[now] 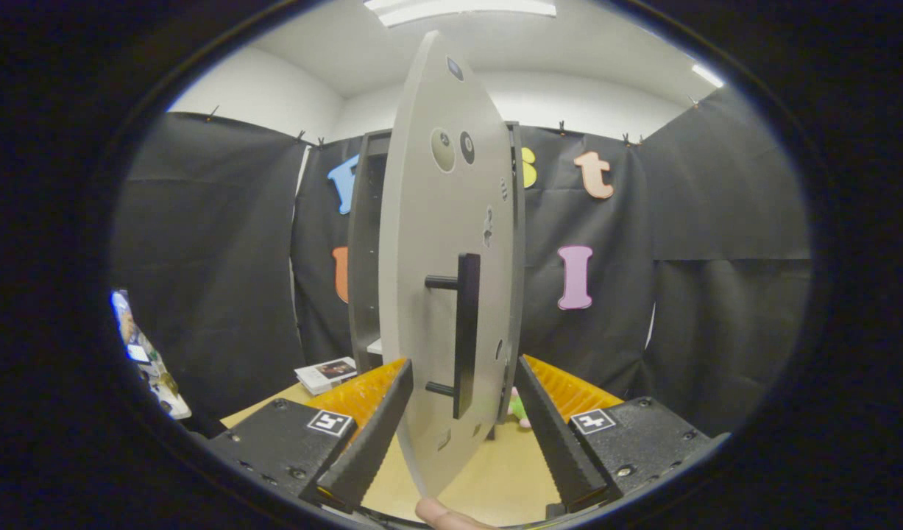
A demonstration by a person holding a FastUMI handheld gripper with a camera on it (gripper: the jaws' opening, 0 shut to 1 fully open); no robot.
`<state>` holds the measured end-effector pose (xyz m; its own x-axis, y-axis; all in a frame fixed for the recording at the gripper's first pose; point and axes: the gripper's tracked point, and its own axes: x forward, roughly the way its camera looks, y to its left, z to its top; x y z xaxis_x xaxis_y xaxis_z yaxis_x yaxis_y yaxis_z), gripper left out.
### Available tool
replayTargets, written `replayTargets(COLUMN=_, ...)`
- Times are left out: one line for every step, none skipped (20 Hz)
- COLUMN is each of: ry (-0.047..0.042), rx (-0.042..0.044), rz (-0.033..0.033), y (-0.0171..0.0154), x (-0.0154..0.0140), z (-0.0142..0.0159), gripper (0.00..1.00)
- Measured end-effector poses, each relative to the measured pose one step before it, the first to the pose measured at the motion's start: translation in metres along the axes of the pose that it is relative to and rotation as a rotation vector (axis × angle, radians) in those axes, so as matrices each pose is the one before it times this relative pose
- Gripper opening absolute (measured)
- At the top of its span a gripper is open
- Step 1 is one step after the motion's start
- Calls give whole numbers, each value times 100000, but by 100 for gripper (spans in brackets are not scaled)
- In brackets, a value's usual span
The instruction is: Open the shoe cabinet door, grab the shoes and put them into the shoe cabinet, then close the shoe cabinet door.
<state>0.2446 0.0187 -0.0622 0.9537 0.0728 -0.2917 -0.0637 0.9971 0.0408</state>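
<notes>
Spread wide, the hand-held gripper straddles the open cabinet door, whose black handle stands between its fingers.

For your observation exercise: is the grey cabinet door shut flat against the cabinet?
No: the grey cabinet door stands swung open, edge-on between the open gripper fingers.

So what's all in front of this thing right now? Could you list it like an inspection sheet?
Surface: tan table, bare near the fingers.
Job's things: grey cabinet open; its door, with black handle, stands edge-on between the fingers.
Clutter: booklets left of the cabinet; green toy behind the door.
Grippers: hand-held gripper open, fingers either side of the door, touch unclear.
Cables: nothing seen.
Surroundings: black cloth wall, ceiling lights.
</notes>
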Motion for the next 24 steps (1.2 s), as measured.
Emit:
replayTargets(ry=-99, rx=-5, rz=-426, y=293, x=186, z=16, gripper=93)
replayTargets(ry=-397, rx=-356, rz=-775, y=296, x=92, z=34, gripper=93)
replayTargets(ry=-232, rx=-612, rz=-698, y=409, x=91, z=127, gripper=93)
replayTargets(ry=-255, rx=-881, rz=-577, y=423, x=102, z=-99, gripper=93)
replayTargets(ry=-181, rx=-944, rz=-226, y=648, x=144, z=53, gripper=93)
replayTargets(ry=2, rx=-507, rz=98, y=562, x=190, z=23, gripper=93)
replayTargets(ry=127, rx=43, rz=297, y=580, x=320, z=-44, gripper=93)
replayTargets(ry=79, rx=801, rz=541, y=668, x=505, z=108, gripper=93)
replayTargets(ry=252, rx=1130, rz=470, y=640, x=471, z=-157, gripper=93)
replayTargets(ry=335, rx=1221, rz=256, y=595, x=409, z=-130, gripper=93)
replayTargets(ry=-82, rx=1554, rz=-48, y=562, x=332, z=-8, gripper=93)
replayTargets(ry=-286, rx=1270, rz=185, y=838, x=650, z=92, gripper=93)
replayTargets(ry=-70, rx=677, rz=836, y=943, x=676, z=46, gripper=93)
replayTargets(ry=767, rx=250, rz=1932, y=1122, x=502, z=-311, gripper=93)
replayTargets(ry=938, rx=8, rz=3175, y=1330, x=568, z=-397, gripper=93)
replayTargets(ry=1229, rx=-231, rz=2677, y=1059, x=356, z=-364, gripper=93)
replayTargets(ry=931, rx=-466, rz=1024, y=435, x=-27, z=-432, gripper=93)
replayTargets(ry=241, rx=-880, rz=105, y=194, x=-256, z=-131, gripper=94)
replayTargets(ry=-246, rx=-985, rz=-134, y=114, x=-247, z=-137, gripper=95)
replayTargets(ry=-644, rx=-65, rz=-210, y=28, x=-276, z=-59, gripper=96)
replayTargets(ry=-358, rx=287, rz=-37, y=133, x=-315, z=-226, gripper=96)
replayTargets(ry=-165, rx=-147, rz=273, y=19, x=-452, z=-211, gripper=96)
replayTargets(ry=-348, rx=-309, rz=300, y=-31, x=-544, z=-135, gripper=96)
replayTargets(ry=-1240, rx=-185, rz=54, y=-182, x=-773, z=52, gripper=97)
